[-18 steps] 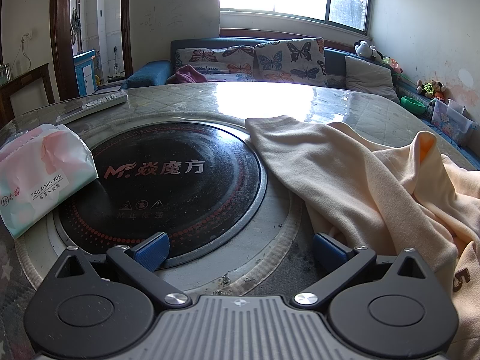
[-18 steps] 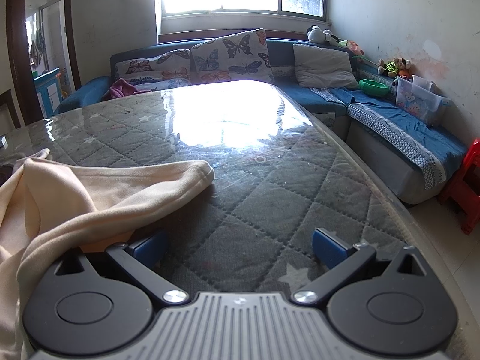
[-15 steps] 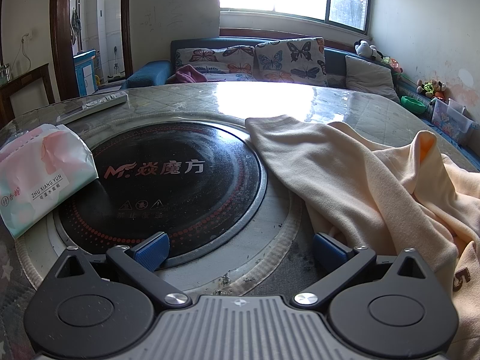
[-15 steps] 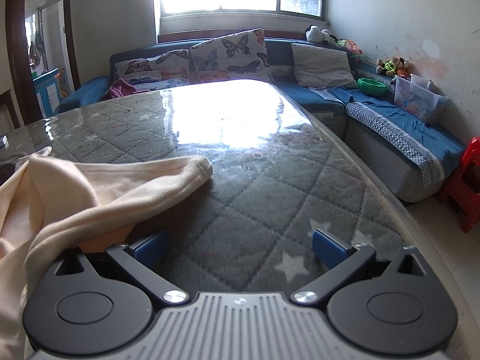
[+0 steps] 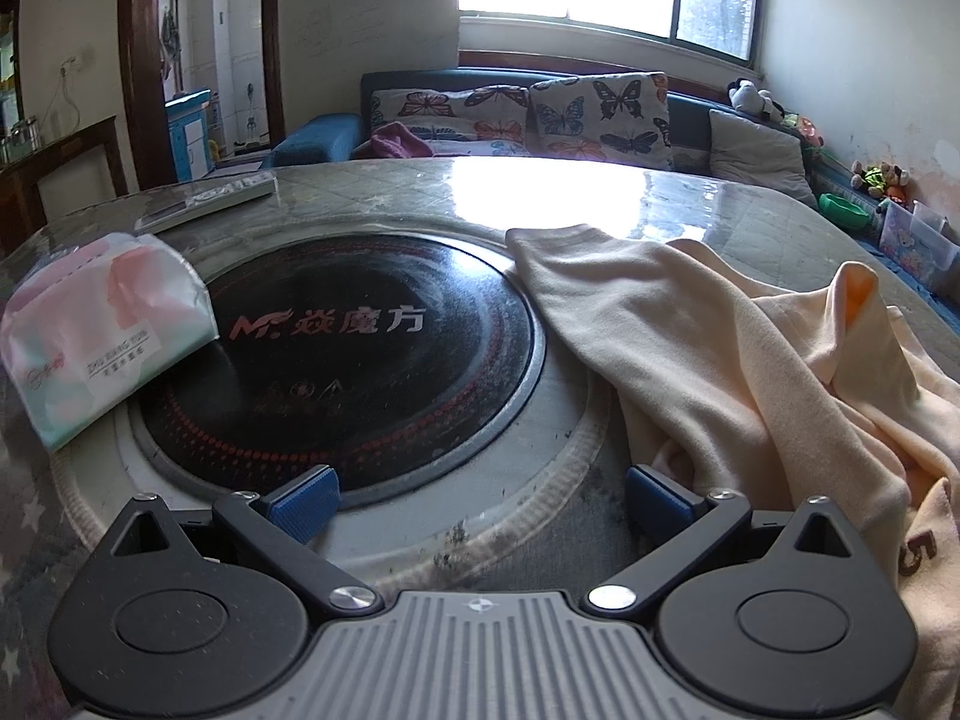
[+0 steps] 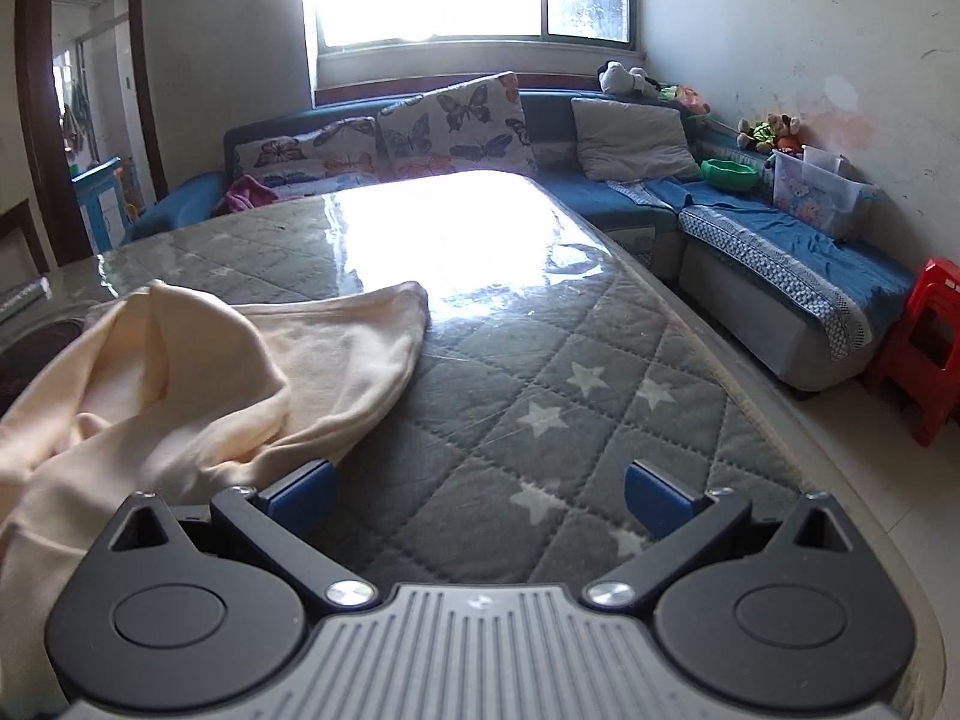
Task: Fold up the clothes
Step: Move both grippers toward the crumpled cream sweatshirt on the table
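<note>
Both my claws stand wide with nothing between the pads: the left claw hangs over the rim of the black cooktop, the right claw over bare quilted table. The cream garment lies rumpled on the table between them, one sleeve end flat beside the cooktop, the other stretched toward the glare.

As I judge it, the job has barely begun, so the first move should be a clean pinch. I would bring each claw down onto a single layer at an edge, not a bunched ridge, and pull the cloth flat before any fold. The left must keep clear of the tissue pack.

Counting: one garment, two sleeve ends showing, one cooktop, one tissue pack, one remote, two claws.
</note>
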A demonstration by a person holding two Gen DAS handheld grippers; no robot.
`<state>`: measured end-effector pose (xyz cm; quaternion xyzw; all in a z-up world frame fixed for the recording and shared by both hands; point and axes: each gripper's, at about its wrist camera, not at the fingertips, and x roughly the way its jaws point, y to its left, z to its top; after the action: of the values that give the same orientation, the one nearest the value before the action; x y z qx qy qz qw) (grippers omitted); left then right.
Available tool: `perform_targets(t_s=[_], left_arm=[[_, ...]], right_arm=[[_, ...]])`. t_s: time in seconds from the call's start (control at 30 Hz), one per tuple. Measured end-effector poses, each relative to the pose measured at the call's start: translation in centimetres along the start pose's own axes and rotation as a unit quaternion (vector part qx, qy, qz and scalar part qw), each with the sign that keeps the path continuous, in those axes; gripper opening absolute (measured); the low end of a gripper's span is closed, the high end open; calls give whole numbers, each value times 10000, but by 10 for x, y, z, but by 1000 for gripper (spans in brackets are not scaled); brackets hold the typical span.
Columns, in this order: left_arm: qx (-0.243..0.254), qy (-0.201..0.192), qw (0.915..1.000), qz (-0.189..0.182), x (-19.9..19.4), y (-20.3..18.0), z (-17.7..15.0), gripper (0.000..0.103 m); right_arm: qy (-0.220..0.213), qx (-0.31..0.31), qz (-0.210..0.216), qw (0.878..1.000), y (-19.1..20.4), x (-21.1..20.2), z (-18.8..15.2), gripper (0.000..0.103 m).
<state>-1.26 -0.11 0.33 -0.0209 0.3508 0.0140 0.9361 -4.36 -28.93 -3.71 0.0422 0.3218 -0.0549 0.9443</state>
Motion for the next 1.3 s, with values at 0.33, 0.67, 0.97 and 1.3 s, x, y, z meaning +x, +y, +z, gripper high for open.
perform_targets(t_s=[0.33, 0.67, 0.97, 1.3], left_arm=[[-28, 22, 10000, 86, -22, -3, -12, 103], [-212, 54, 9998, 9, -43, -2, -17, 103], [-160, 13, 9998, -154, -60, -11, -18, 103], [4, -123, 9992, -374, -78, -27, -16, 103]], right_arm=[[-84, -116, 329, 9994, 13, -19, -1, 103], [-17, -334, 453, 9984, 26, -33, -9, 103], [-97, -422, 560, 9975, 32, -48, -13, 103], [-165, -483, 628, 9967, 33, -60, -16, 103]])
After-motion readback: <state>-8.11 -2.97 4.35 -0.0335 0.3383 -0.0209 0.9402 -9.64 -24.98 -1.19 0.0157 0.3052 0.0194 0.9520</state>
